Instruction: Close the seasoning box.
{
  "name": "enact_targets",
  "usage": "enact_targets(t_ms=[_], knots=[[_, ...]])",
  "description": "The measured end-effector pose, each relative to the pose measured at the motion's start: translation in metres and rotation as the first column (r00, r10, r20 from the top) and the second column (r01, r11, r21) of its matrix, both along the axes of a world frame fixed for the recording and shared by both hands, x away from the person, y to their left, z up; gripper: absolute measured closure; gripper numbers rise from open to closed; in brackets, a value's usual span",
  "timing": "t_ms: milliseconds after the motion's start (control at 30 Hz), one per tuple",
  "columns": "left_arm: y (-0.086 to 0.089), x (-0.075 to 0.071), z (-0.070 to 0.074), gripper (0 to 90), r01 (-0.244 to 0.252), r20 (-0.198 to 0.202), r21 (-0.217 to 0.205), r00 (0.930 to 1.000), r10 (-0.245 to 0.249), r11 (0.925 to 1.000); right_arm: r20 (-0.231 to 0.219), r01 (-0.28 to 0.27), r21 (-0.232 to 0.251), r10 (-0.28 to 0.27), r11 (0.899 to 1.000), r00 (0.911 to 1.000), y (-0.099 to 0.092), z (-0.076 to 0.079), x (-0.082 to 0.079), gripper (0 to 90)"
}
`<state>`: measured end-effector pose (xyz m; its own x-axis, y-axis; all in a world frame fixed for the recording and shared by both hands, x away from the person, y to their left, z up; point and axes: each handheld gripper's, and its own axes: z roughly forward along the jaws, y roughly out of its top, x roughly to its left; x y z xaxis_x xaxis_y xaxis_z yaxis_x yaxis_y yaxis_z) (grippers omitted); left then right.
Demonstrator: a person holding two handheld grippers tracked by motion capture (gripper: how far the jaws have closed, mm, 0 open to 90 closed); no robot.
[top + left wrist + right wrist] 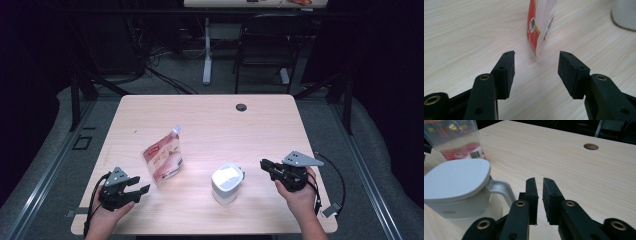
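The room behind was dark, and the pale wooden tabletop (210, 120) carried a white lidded container (226, 183) and, to its left, a standing refill pouch (163, 157). From above, my right gripper (264, 164) lay just right of the container. Along my left gripper (536, 67), the jaws stood wide apart, empty, aimed at the pouch's edge (541, 25). Along my right gripper (539, 192), the jaws were nearly together, holding nothing, beside the container's handle (501, 188). I judged this the approach; next I needed wider jaws to take the handle.
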<state>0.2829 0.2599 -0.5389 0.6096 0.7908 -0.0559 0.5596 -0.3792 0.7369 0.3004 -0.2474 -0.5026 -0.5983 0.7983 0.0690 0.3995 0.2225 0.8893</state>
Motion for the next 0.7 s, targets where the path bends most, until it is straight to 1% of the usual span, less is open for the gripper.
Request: enact_targets(t_ms=[67,133,200,267,367,533,700], knots=[[0.000,0.000,-0.001,47.7,0.002,-0.004,0.004,1.0000,-0.002,1.0000,-0.007,0.017,-0.013,-0.017,1.000,0.9998,-0.002,-0.004,0.001,80.0],[-0.001,0.001,-0.002,47.7,-0.001,-0.007,0.007,1.0000,0.001,1.0000,-0.014,0.034,-0.007,-0.034,0.999,0.9993,-0.004,-0.008,0.003,74.4],[-0.001,0.001,-0.003,47.7,-0.001,-0.008,0.007,1.0000,0.001,1.0000,-0.018,0.055,-0.028,-0.056,0.998,0.9983,-0.006,-0.012,0.005,71.4],[-0.001,0.001,-0.003,47.6,-0.002,-0.008,0.009,1.0000,0.002,1.0000,-0.028,0.066,-0.026,-0.067,0.997,0.9974,-0.007,-0.016,0.006,67.5],[-0.001,0.002,-0.004,47.6,-0.002,-0.011,0.009,0.9999,0.002,1.0000,-0.044,0.074,-0.039,-0.076,0.996,0.9961,-0.009,-0.021,0.008,65.6],[-0.001,0.002,-0.004,47.6,-0.005,-0.008,0.008,1.0000,0.005,1.0000,-0.059,0.081,-0.045,-0.084,0.996,0.9948,-0.008,-0.025,0.010,62.9],[0.000,0.003,-0.004,47.5,-0.010,-0.006,0.007,0.9999,0.010,0.9999,-0.059,0.086,-0.041,-0.089,0.995,0.9943,-0.009,-0.027,0.011,59.5]])
